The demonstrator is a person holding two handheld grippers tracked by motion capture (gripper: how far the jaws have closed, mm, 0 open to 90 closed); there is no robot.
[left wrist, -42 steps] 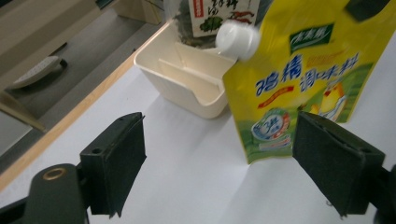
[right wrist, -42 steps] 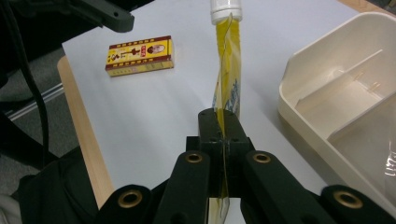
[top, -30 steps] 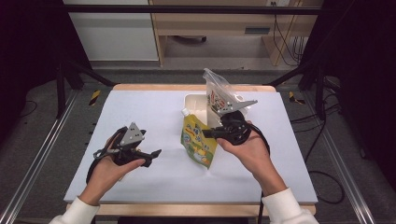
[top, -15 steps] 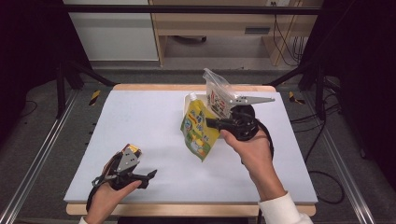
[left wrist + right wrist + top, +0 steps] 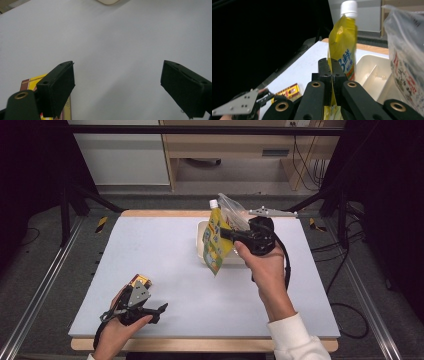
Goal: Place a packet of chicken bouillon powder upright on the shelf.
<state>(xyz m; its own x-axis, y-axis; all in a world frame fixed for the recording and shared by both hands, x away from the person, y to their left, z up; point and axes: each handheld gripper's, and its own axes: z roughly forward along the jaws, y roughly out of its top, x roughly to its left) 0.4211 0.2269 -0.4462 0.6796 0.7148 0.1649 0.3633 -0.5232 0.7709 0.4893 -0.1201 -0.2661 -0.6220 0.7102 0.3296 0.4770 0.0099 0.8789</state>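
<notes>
The right tongs [image 5: 229, 233] are clamped tight on a yellow spouted pouch [image 5: 217, 242], pinching it edge-on partway down its side. The pouch hangs in the air above the near left corner of the cream divided tray [image 5: 201, 251], white cap uppermost, clear of the counter [image 5: 150, 255]. A clear plastic bag [image 5: 231, 211] with printed contents rises just behind the pouch, over the tray.

The left tongs [image 5: 159, 309] stand wide apart, holding nothing, low over the counter's near edge, well away from the tray on its near left side. A small yellow and red box [image 5: 141, 281] lies flat on the counter just beside them.
</notes>
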